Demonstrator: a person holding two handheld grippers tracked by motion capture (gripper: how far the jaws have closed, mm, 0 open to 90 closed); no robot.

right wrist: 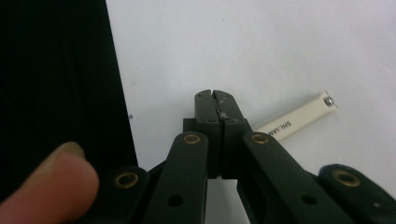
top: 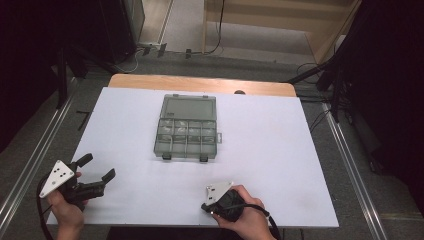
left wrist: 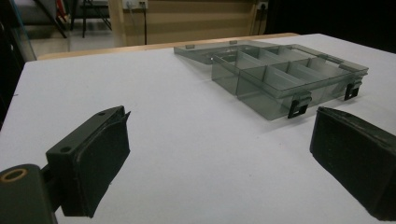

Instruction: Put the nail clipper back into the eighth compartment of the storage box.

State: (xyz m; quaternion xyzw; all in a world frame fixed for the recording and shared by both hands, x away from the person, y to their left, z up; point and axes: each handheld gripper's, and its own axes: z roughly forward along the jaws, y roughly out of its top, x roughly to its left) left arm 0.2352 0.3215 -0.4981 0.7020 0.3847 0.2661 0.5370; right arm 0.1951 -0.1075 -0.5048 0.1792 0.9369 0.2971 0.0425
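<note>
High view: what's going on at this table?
A person holds a gripper in each hand over the white table. The left gripper is open and aimed toward the open clear organizer box. The right gripper is shut near the table's front edge, next to a small white stick. Nothing is gripped.

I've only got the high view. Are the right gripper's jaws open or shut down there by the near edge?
Observer: Shut. In the right gripper view the right gripper has its jaws together with nothing between them.
Operator: Anything close to it?
Observer: A white stick with printed letters lies on the table just beyond, one end hidden behind the jaws.
Operator: And the clear box, anything inside?
Observer: In the left gripper view its nearer compartments look empty.
</note>
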